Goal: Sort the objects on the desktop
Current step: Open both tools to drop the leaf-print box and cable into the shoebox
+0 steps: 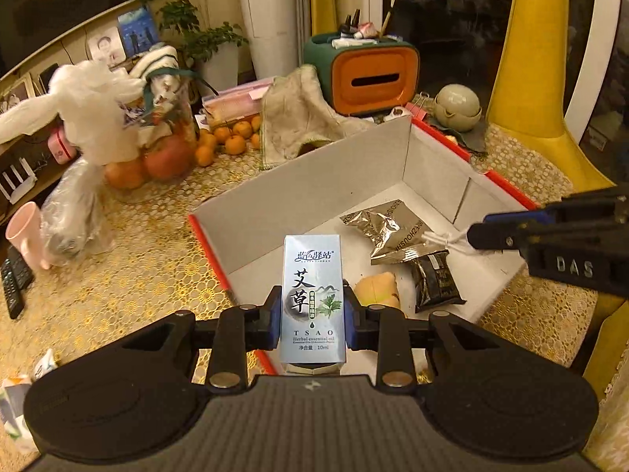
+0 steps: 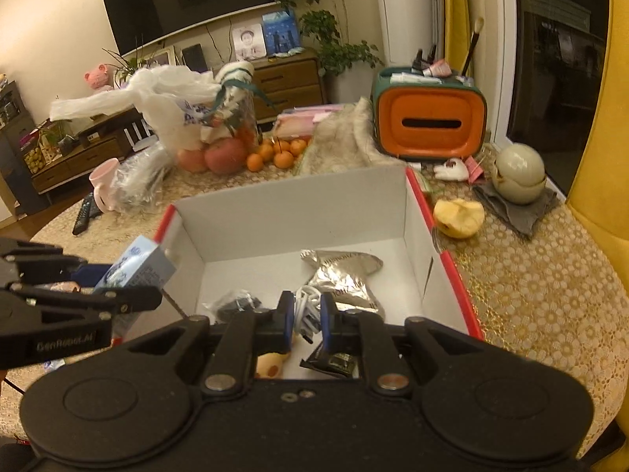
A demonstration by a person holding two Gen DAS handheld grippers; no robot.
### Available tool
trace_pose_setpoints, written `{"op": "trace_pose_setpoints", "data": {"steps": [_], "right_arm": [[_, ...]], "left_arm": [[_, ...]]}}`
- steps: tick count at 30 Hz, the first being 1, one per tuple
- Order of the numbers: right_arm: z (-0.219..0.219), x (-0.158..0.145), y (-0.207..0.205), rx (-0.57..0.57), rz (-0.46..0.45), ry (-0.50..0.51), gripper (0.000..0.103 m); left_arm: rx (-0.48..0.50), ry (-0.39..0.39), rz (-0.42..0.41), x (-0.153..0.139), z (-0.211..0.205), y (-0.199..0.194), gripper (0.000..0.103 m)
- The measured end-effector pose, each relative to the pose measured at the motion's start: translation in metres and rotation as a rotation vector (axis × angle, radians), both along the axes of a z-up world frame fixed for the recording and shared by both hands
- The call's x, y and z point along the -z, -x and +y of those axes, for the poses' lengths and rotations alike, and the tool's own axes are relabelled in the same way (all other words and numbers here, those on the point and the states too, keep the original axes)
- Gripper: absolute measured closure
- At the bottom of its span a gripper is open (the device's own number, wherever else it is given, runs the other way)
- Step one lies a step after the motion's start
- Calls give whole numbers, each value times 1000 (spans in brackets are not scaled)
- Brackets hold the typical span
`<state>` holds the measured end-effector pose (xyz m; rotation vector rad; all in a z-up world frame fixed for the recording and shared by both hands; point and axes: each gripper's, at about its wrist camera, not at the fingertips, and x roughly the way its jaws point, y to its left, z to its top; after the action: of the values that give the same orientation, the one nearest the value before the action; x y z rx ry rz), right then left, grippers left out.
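My left gripper is shut on a pale blue essential-oil carton, held upright at the near left rim of the red-edged white box. In the right wrist view that carton hangs beside the box's left wall. My right gripper is shut on a coiled white cable above the box floor; in the left wrist view it enters from the right with the cable dangling. Inside lie a silver foil pouch, a black packet and a yellowish object.
An orange and green tissue box stands behind the box, a rag beside it. Tangerines, apples and plastic bags crowd the back left. A bitten apple and a round teapot sit right. A pink cup and remotes lie left.
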<state>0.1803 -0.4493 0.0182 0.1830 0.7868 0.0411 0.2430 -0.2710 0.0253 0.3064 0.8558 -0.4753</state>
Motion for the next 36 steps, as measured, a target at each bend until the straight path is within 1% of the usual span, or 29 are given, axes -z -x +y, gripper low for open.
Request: {"op": "trace_pose_setpoints", "data": {"steps": [11,17,20,25,31,36], "right_arm": [[-4,34,-25,-22,63,-24,91],[-2,48,-36,-30,90,-25,91],[0,55,-40,-36,107,-24,91],[2,70,-47,-39,146,-12,91],[5,74,-49,-51,159,-3,90],[8,73,-48,-76,170,4,85]], "left_arm": [[-6,-25,63,33,-25,-48,74],[1,-55,91,52,-35,-65,74],[3,-62,119,61,-38,-72,74],[5,-66,156,72,-41,-77,74],[23,-61,196,77,-43,-80,75],[19,-59,210,79,-42,-81,75]]}}
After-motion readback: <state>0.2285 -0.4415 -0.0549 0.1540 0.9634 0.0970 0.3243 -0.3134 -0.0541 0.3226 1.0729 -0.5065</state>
